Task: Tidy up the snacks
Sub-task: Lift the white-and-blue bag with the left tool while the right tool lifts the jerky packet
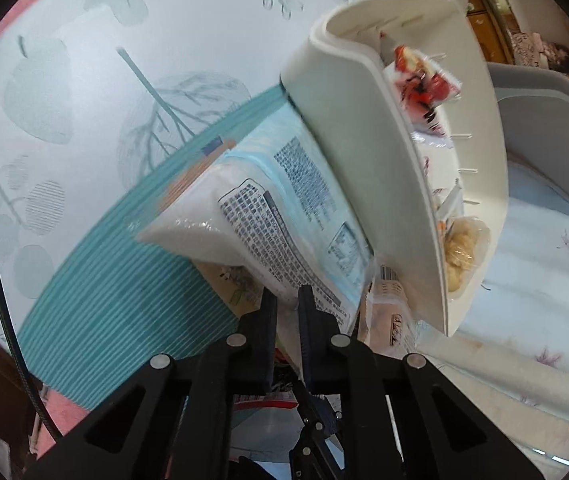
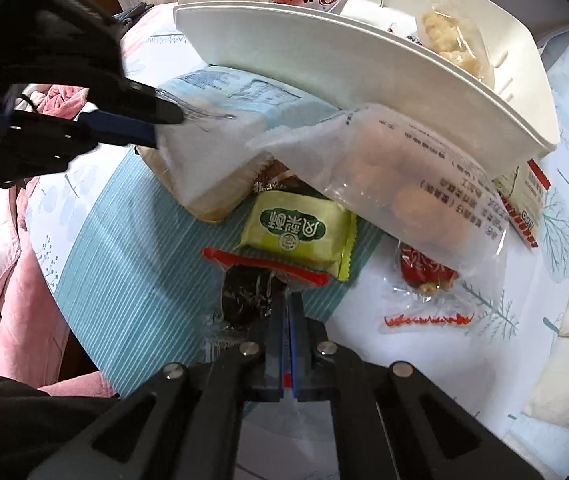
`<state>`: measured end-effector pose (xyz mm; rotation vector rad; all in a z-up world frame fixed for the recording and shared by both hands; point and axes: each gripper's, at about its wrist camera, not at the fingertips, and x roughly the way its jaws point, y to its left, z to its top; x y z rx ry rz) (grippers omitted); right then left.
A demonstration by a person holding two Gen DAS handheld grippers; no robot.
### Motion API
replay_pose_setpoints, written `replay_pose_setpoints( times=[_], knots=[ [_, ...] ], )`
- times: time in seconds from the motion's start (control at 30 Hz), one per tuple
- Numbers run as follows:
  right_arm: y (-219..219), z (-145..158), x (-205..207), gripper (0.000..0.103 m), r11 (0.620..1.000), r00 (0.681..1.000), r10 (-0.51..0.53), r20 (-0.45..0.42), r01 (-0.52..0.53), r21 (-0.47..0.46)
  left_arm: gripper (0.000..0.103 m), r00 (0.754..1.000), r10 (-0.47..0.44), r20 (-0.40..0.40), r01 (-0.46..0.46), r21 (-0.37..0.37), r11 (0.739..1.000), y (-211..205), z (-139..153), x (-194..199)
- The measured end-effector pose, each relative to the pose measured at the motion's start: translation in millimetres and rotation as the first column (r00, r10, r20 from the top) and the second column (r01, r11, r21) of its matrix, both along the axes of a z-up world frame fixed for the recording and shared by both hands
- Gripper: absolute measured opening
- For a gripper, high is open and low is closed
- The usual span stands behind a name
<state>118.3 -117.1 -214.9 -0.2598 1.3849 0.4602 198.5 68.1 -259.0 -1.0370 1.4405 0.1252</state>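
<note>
Where the snacks lie: on a bed sheet with a teal striped band (image 2: 132,264), heaped below a white bin (image 2: 364,64) that fills the 12 to 2 o'clock part of the right wrist view.
Left gripper (image 1: 287,296): fingers pinched on the sealed edge of a pale blue-and-white bag (image 1: 284,208) with dense printed text; the bag rises from the jaws toward 12 o'clock and touches the bin's outer wall (image 1: 348,152).
Same grip from the right wrist view: the left gripper (image 2: 164,124) comes in from 9 o'clock, clamped on the bag's (image 2: 220,128) corner.
Right gripper (image 2: 289,300): fingers pressed together on the clear wrapper of a dark round snack with a red strip (image 2: 252,292), just at 12 o'clock of the jaws.
Green packet (image 2: 304,228): flat on the striped band, touching the red strip, at 12 o'clock of the dark snack.
Translucent bag of brown pieces (image 2: 404,184): leaning against the bin's wall, partly over the green packet.
Red date-like snack (image 2: 428,272): in clear wrap at 3 o'clock of the green packet.
Inside the bin: a red-printed packet (image 1: 420,84) and a pale yellow lumpy snack (image 1: 460,248).
</note>
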Motion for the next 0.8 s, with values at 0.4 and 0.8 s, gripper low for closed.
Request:
replay_pose_setpoints(
  times=[0.4,0.8],
  knots=[
    [-19.5,5.6,-14.0,0.051,0.996,0.996,-0.076,-0.036,0.078,0.048,0.004,0.981,0.100,0.164,-0.100,-0.005,0.995,30.7,62.8,-35.4],
    [-1.4,-3.6,-10.4,0.052,0.997,0.996,-0.072,-0.057,0.073,0.023,0.007,0.979,0.124,0.161,-0.126,0.003,0.992,41.9,62.3,-56.0]
  ],
)
